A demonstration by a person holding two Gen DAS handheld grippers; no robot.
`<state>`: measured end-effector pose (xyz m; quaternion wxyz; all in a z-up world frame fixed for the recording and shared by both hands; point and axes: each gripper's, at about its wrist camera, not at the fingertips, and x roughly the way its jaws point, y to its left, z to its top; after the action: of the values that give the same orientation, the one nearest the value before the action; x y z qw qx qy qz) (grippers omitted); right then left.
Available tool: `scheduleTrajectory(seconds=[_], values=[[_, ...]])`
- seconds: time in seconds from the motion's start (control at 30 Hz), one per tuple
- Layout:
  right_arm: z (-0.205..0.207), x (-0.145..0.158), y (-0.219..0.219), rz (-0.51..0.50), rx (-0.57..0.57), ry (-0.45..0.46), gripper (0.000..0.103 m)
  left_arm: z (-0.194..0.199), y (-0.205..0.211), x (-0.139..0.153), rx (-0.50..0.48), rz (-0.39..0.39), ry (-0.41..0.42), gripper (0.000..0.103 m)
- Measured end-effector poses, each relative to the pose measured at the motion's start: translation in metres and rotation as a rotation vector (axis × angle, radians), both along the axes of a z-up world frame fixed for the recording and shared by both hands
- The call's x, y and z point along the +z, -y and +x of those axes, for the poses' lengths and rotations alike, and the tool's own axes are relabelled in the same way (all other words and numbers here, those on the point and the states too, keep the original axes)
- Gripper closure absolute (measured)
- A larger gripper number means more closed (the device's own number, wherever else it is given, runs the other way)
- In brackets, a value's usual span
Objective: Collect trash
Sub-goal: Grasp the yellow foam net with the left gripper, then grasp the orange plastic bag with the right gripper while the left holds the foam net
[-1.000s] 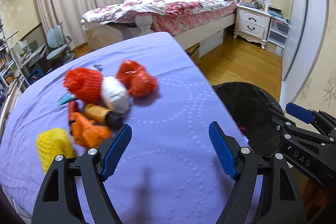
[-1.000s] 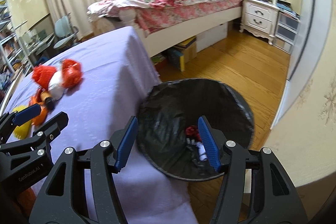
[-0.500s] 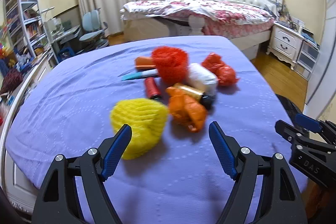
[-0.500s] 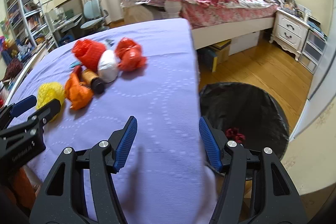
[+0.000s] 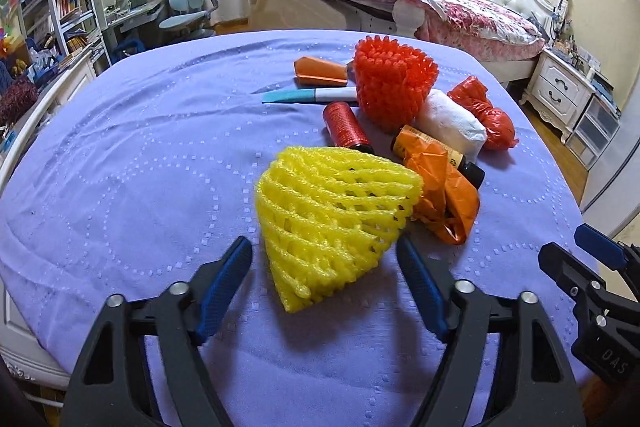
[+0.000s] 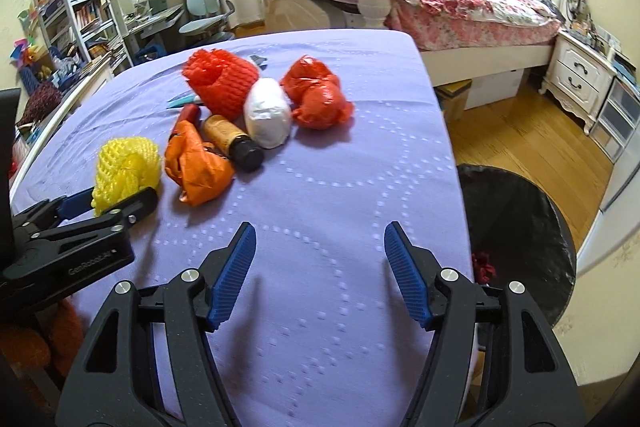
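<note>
Left wrist view: close, angled down over the bench point(image 5: 120, 155), facing the yellow foam net point(image 5: 332, 211). Right wrist view: farther right, same heading; both share the trash pile and the bed point(image 6: 460, 3).

Black gripper point(image 5: 324, 263), blue ribbed pads, silver screws

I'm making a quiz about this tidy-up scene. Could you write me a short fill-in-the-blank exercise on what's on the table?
1. The foam net between the left gripper's fingers is ____ in colour.
2. The table is covered by a ____ cloth.
3. The bin beside the table is lined with a ____ bag.
4. The right gripper holds ____.

Missing words: yellow; purple; black; nothing
</note>
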<state>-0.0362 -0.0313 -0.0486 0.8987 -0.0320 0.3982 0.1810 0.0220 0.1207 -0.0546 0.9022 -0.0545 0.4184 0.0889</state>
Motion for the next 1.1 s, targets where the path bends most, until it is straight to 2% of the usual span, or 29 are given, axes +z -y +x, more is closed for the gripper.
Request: scheduleTrajectory(seconds=[0.03,0.1,0.2,0.57,1.0,1.1], values=[[0.0,0.0,-0.003,-0.002,0.006,-0.001,0.038,0.0,-0.001,-0.001,-0.004,0.0,-0.003,0.039],[-0.001,0.0,-0.008,-0.002,0.016,-0.002,0.038,0.0,-0.003,-0.003,-0.015,0.001,-0.006,0.051],[0.001,0.0,-0.017,-0.008,0.038,-0.004,0.038,-0.002,-0.006,-0.002,-0.029,0.009,0.009,0.057],[0.002,0.004,-0.057,-0.015,0.121,0.012,0.039,-0.014,-0.037,0.0,0.033,0.013,0.024,0.059],[0.016,-0.003,-0.103,-0.08,0.181,0.009,0.064,-0.017,-0.052,-0.002,0.066,0.009,0.025,0.059],[0.014,-0.003,-0.103,-0.082,0.181,0.018,0.064,-0.018,-0.051,-0.003,0.066,0.008,0.027,0.059]])
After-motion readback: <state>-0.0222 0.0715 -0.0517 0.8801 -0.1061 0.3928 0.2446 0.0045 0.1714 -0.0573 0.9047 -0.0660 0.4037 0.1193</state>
